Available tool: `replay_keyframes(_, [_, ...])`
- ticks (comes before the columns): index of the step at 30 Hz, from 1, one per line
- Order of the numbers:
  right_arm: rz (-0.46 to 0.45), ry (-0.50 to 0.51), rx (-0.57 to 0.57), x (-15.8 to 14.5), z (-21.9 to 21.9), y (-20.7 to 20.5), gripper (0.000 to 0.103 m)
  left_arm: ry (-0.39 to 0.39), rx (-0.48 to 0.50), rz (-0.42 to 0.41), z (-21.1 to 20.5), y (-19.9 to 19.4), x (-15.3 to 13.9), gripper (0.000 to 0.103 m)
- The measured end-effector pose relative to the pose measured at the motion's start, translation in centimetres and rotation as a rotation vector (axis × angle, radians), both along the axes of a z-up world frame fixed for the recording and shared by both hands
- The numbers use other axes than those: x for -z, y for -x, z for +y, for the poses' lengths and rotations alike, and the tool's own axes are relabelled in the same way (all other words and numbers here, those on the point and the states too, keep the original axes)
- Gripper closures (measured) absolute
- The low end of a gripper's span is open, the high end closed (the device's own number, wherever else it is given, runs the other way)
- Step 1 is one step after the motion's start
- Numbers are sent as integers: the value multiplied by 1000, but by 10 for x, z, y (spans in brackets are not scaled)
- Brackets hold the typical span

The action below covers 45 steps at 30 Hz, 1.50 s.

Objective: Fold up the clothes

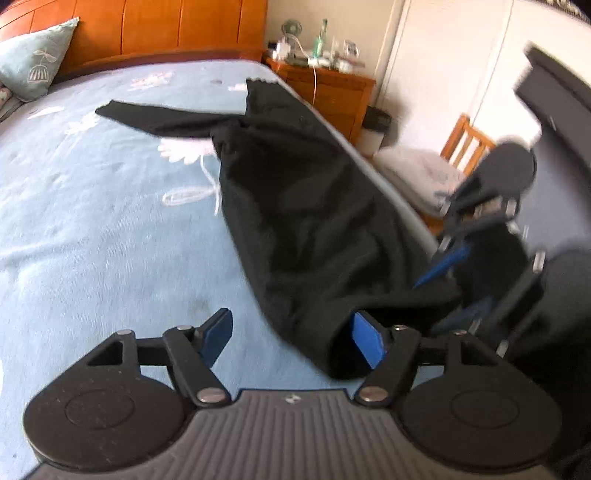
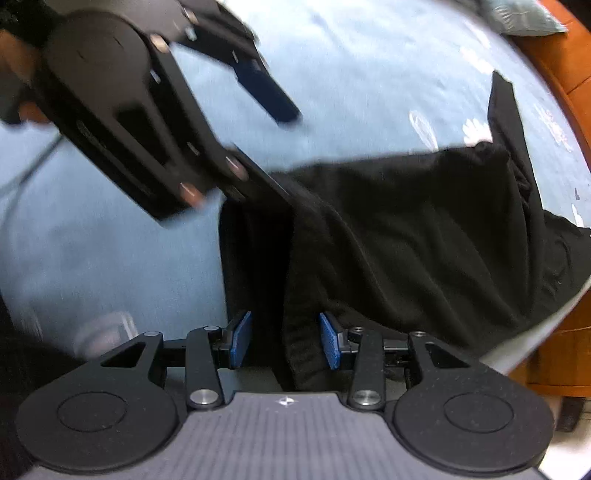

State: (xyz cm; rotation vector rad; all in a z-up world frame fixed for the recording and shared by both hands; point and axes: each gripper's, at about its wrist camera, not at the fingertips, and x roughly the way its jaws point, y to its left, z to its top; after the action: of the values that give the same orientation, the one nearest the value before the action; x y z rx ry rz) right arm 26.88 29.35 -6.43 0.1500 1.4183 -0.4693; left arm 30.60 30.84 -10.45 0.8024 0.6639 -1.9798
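- Bedroom with white walls; an orange wooden headboard (image 1: 166,29) stands at the far end, and a wooden nightstand (image 1: 332,92) crowded with small bottles sits off the bed's far right corner.
- Filling most of both views is the bed (image 1: 92,206), covered in a light blue sheet with white flower prints.
- Along the bed's right edge lies the black garment (image 1: 295,206), rumpled, with one sleeve stretched leftward across the sheet and another narrow part pointing toward the headboard.
- A wooden chair (image 1: 465,144) with a grey folded cloth on its seat stands on the floor beside the bed.
- A pale blue pillow (image 1: 33,59) with a white birdcage motif leans on the headboard at the far left.
- The left gripper (image 1: 295,341) is spread wide; its right blue pad touches the garment's near corner, while the left pad is over bare sheet.
- The right gripper (image 2: 284,341) is partly spread, with a fold of the garment's hem hanging between its blue pads; the blur leaves it unclear whether they pinch the cloth.
- No readable writing shows; each gripper body bears only a tiny pale emblem.
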Motion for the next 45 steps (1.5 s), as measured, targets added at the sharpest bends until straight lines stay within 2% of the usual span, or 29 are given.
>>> replay_keyframes(3, [77, -73, 58, 3, -13, 17, 58, -33, -12, -55, 5, -3, 9, 31])
replay_keyframes(5, [100, -86, 109, 2, -23, 28, 57, -36, -17, -67, 12, -5, 9, 31])
replay_keyframes(8, [49, -118, 179, -6, -33, 40, 57, -14, -4, -54, 19, -3, 3, 31])
replay_keyframes(10, [19, -151, 223, -10, -36, 44, 50, -10, 20, -39, 24, 1, 0, 29])
replay_keyframes(14, [-27, -230, 337, -13, -47, 55, 49, 31, 39, -110, 33, 14, -3, 29])
replay_keyframes(18, [-190, -396, 596, -21, -75, 87, 49, 68, 62, -132, 41, 23, -6, 28])
replay_keyframes(19, [-247, -441, 685, -22, -82, 98, 45, 76, 62, -129, 42, 25, -7, 28])
replay_keyframes(23, [-419, -577, 959, -8, -97, 130, 44, 121, 45, -111, 43, 26, -12, 28])
replay_keyframes(27, [-440, -609, 1076, 23, -94, 143, 44, 151, 42, -84, 47, 21, -17, 28])
replay_keyframes(29, [-485, -652, 1114, 37, -93, 146, 44, 150, 37, -82, 47, 19, -17, 28])
replay_keyframes(33, [-548, -676, 1136, 56, -86, 143, 44, 146, 29, -75, 48, 16, -18, 28])
replay_keyframes(35, [-585, -635, 1129, 52, -80, 141, 56, 150, 32, -78, 48, 18, -17, 28])
replay_keyframes(37, [-665, -630, 1114, 42, -77, 144, 77, 165, 41, -93, 48, 22, -17, 28])
replay_keyframes(39, [-746, -626, 1111, 30, -75, 148, 86, 185, 50, -111, 49, 28, -16, 28])
replay_keyframes(43, [-859, -618, 1099, 8, -74, 152, 89, 229, 79, -158, 49, 42, -14, 28])
replay_keyframes(45, [-906, -623, 1097, 0, -74, 153, 89, 250, 55, -197, 47, 48, -11, 28])
